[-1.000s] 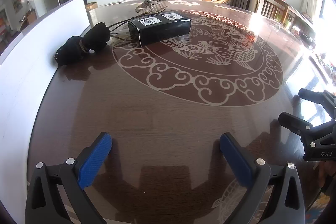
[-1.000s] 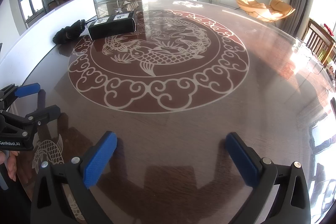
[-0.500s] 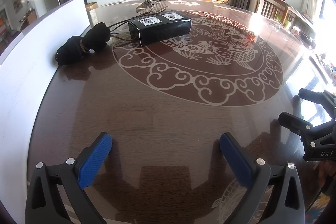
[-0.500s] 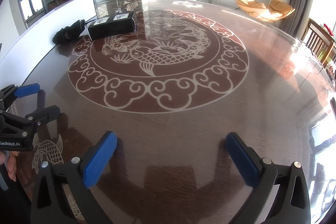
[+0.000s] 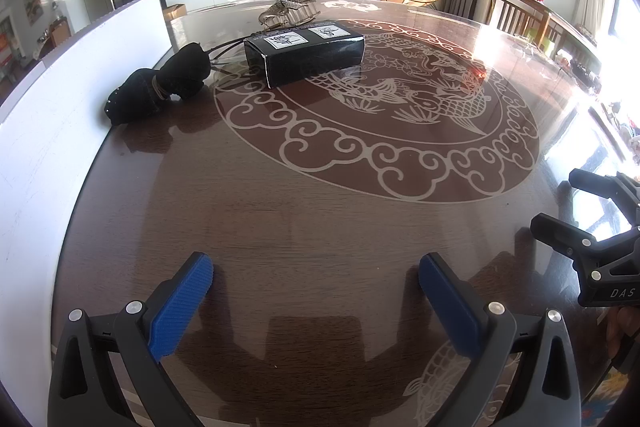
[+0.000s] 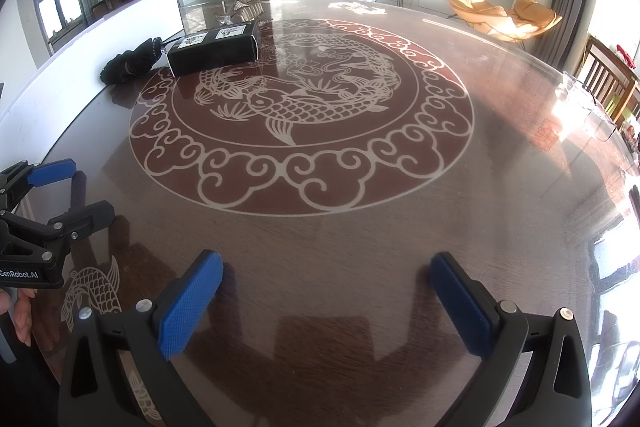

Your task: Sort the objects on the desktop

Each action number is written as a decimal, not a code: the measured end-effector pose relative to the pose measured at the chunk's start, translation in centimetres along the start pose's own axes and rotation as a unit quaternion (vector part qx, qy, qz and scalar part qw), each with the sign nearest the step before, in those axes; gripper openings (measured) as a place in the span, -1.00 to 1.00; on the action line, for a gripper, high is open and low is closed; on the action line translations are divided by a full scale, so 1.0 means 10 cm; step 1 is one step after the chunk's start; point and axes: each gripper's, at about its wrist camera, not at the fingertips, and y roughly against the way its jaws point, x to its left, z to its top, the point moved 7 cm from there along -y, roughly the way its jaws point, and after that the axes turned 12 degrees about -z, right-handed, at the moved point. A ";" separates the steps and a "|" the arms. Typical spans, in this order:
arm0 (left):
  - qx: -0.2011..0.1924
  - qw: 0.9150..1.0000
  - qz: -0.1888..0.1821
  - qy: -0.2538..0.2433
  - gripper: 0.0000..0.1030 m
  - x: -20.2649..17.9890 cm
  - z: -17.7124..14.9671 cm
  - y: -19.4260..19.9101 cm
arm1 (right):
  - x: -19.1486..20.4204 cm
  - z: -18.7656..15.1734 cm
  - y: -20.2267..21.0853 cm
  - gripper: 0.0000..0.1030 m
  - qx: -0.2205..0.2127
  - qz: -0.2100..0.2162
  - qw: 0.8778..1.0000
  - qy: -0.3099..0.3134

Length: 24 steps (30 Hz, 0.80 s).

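Note:
A black box with two white labels lies at the far side of the dark round table; it also shows in the right wrist view. A black folded umbrella lies left of the box by the white wall; it also shows in the right wrist view. Cables run between them. My left gripper is open and empty over the near table edge. My right gripper is open and empty beside it.
A white partition wall runs along the table's left edge. A silvery ornament stands behind the box. The right gripper shows at the right of the left wrist view. Chairs stand at the right.

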 end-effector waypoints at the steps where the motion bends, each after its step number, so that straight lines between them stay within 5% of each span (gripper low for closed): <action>1: 0.000 1.000 0.000 0.000 1.00 0.00 0.00 0.00 | 0.00 0.00 0.00 1.00 0.000 0.000 1.000 0.000; 24: 0.000 1.000 0.004 0.001 1.00 0.00 -0.01 0.01 | 0.00 0.00 0.00 1.00 0.000 0.000 1.000 0.000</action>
